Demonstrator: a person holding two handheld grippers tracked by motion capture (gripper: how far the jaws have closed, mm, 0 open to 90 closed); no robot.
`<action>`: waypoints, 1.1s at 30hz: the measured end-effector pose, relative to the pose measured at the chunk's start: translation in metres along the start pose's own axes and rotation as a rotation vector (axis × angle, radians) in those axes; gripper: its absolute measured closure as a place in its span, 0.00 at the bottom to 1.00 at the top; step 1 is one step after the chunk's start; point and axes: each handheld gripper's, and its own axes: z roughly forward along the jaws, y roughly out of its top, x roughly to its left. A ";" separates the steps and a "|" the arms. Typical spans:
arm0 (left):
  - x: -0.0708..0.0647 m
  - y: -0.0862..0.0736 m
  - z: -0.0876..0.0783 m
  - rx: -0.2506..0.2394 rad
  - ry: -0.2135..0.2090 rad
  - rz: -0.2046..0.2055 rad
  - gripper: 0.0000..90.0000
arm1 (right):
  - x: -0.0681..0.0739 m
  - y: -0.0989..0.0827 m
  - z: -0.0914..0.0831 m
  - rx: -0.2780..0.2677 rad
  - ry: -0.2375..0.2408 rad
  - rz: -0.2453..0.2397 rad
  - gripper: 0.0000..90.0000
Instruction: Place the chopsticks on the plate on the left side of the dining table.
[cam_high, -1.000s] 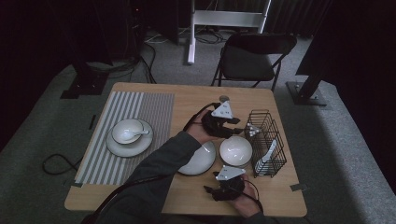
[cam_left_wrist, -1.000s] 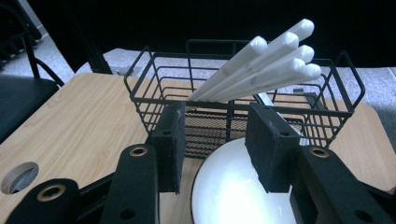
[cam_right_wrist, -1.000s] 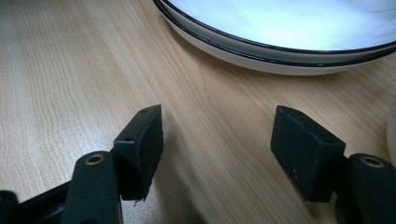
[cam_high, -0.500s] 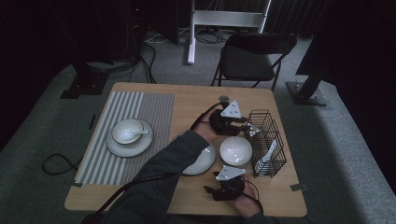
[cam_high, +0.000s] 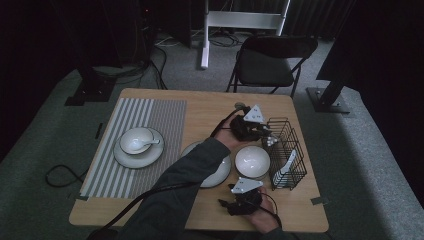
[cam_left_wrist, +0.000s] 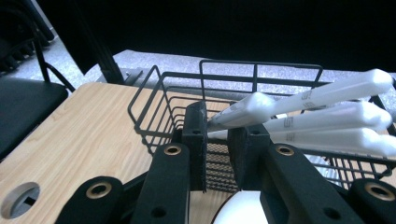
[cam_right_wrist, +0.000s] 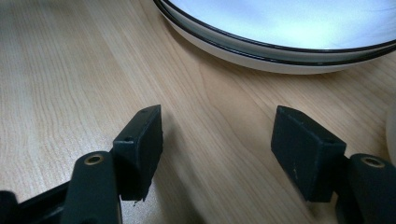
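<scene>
In the high view, we saw the left claw (cam_high: 265, 134) at the wire basket (cam_high: 287, 152), right of centre, the right claw (cam_high: 239, 206) below. The left gripper view showed its jaws, just closing, nearly clenched around a white handle's tip (cam_left_wrist: 233, 116). The right gripper view showed that claw (cam_right_wrist: 217, 135) released over bare tabletop (cam_right_wrist: 70, 70).

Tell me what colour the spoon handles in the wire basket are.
White; the spoon handles in the black wire basket show best in the left gripper view.

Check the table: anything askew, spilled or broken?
Nothing stands out. White spoons lean in the black wire basket, handles poking over its rim; white bowl sits upright, no spills or breakage visible.
</scene>
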 end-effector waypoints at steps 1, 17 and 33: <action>0.000 0.000 0.002 0.001 -0.002 -0.002 0.87 | 0.000 0.000 0.000 0.000 0.000 0.000 0.37; 0.005 -0.003 0.008 0.005 0.033 -0.023 0.91 | 0.000 0.000 0.000 -0.001 -0.002 -0.005 0.37; 0.010 0.000 -0.003 -0.017 0.066 -0.033 0.94 | 0.000 0.000 0.000 -0.001 -0.002 -0.004 0.37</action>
